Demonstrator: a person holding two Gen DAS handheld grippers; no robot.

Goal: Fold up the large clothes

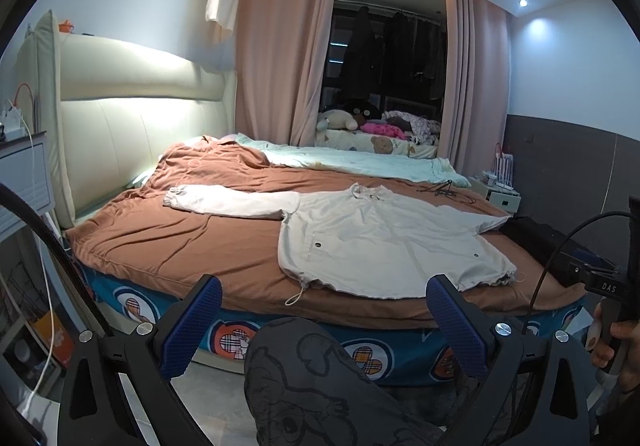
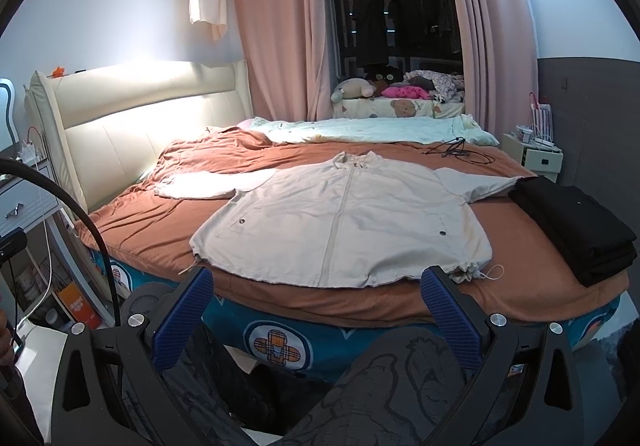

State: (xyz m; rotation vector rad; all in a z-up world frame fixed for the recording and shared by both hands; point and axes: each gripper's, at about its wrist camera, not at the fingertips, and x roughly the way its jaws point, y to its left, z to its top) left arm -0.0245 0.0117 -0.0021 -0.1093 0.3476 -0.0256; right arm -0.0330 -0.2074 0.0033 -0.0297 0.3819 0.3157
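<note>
We saw the bed [image 2: 168, 230] under a brown cover. A pale jacket [image 2: 340, 222] lay flat by its near edge, sleeves spread; black folded clothes [image 2: 576, 230] sat at the right edge. Left gripper [image 1: 324, 322] and right gripper [image 2: 316, 314] hung agape, empty.

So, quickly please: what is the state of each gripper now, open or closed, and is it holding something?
Left gripper: open, holding nothing, short of the white jacket.
Right gripper: open, holding nothing, also short of it.
</note>
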